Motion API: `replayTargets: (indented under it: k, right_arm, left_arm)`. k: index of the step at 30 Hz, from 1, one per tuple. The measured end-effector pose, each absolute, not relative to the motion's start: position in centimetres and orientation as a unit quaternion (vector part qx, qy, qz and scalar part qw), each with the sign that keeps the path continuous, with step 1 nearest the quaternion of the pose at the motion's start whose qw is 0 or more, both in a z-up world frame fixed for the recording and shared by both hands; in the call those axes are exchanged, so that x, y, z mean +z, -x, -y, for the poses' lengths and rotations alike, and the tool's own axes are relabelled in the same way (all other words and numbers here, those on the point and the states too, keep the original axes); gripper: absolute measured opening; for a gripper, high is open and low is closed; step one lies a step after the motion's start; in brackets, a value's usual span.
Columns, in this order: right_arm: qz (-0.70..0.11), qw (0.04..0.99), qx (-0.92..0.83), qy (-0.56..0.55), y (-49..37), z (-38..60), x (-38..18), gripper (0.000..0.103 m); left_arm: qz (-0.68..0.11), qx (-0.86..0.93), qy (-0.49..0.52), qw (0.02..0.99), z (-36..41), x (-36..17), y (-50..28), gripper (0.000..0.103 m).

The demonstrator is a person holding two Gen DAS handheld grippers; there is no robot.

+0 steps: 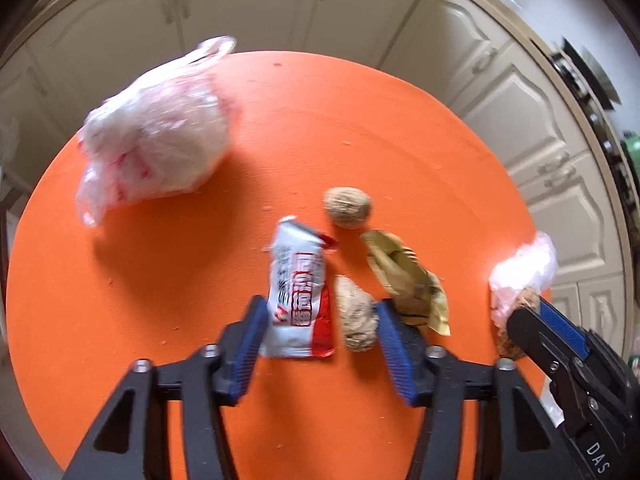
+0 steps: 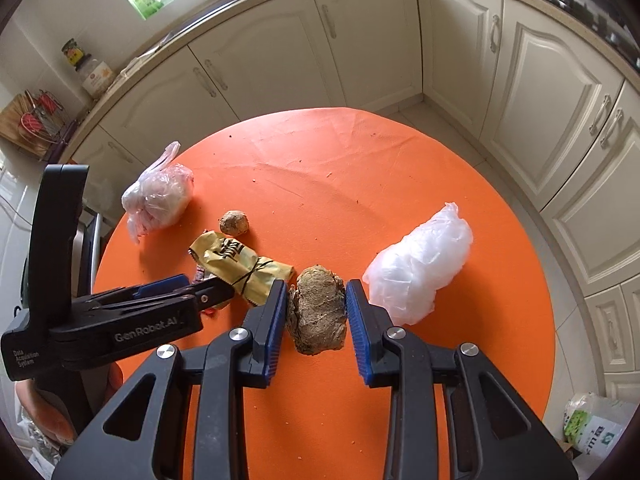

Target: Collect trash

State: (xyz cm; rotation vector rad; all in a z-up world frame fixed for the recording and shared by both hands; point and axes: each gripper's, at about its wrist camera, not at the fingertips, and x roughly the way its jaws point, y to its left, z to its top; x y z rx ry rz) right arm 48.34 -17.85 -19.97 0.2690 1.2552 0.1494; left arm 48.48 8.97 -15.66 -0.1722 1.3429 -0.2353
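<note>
Brown crumbly lump (image 2: 318, 307) on orange tabletop (image 2: 360, 184), clamped by right hand-held gripper (image 2: 317, 314), apparently for removal. Left of lump: yellow wrapper (image 2: 240, 264). Left hand-held gripper (image 1: 320, 332) unclenched, straddling red-white wrapper (image 1: 298, 300) and smaller lump (image 1: 356, 316). Right of lump: clear bag (image 2: 420, 264), likely trash receptacle.

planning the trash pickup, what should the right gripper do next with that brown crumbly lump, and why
Probably close the right gripper a little more, then lift. The brown crumbly lump already sits between its blue pads, which look at or near its sides on the round orange table, so no repositioning seems needed.
</note>
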Motion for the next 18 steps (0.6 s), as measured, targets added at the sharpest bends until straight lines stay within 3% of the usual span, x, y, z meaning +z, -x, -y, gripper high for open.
replayTargets:
  k: [5, 6, 7, 18]
  right_arm:
    - [-0.582, 0.799, 0.07, -0.129, -47.7, 17.8, -20.0, 0.03]
    - [-0.583, 0.799, 0.07, -0.131, -47.5, 18.0, -20.0, 0.03]
    - [-0.583, 0.799, 0.068, -0.134, -47.4, 18.3, -19.9, 0.03]
    - [-0.579, 0.8, 0.064, -0.146, -45.2, 19.7, -19.4, 0.03]
  left_arm:
    - [-0.597, -0.107, 0.051, 0.794, -7.5, -14.8, -48.1, 0.022]
    - [-0.594, -0.108, 0.052, 0.795, -7.3, -14.6, -47.9, 0.003]
    - [-0.596, -0.111, 0.055, 0.793, -7.4, -14.5, -47.8, 0.0]
    - [-0.609, -0.101, 0.049, 0.785, -6.9, -14.3, -47.7, 0.002]
